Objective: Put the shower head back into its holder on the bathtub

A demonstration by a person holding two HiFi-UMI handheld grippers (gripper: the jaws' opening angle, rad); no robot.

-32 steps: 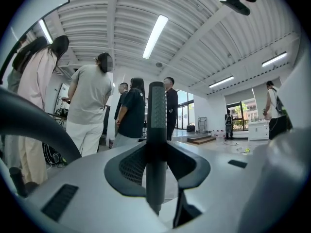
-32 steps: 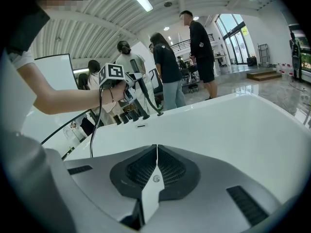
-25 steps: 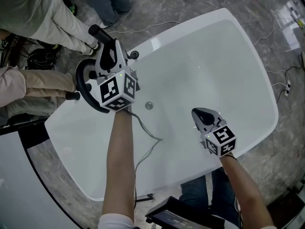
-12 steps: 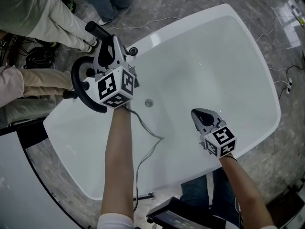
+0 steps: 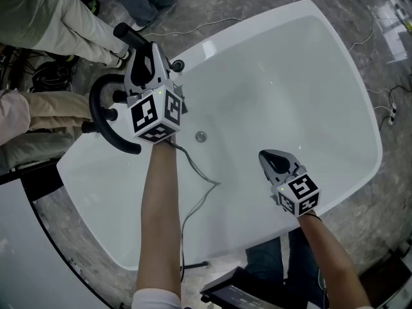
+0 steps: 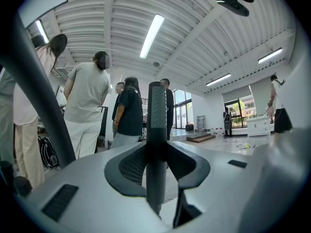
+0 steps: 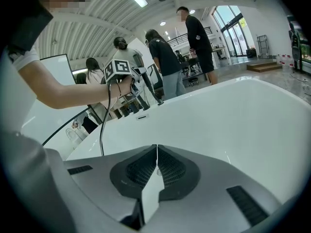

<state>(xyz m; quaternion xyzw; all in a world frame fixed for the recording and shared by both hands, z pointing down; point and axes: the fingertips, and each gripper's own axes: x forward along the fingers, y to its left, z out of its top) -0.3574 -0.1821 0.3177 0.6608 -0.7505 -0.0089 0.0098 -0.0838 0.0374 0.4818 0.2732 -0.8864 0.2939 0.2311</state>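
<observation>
Shower head (image 6: 156, 115) (apparently) in left gripper (image 5: 148, 53)

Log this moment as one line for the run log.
left gripper: fingers shut on shower head, at bathtub rim | right gripper: fingers together, empty, above bathtub | step: placement pending

We see the shower head (image 6: 156, 111) betw. the left gripper's (image 5: 145, 56) jaws, above the bathtub's (image 5: 347, 76) rim. Drain (image 5: 201, 136) sits in the tub, just right of that gripper. Right gripper (image 5: 271, 154) is nearer us, over the tub, w/ bystanders (image 6: 87, 106) beyond the left one.
</observation>
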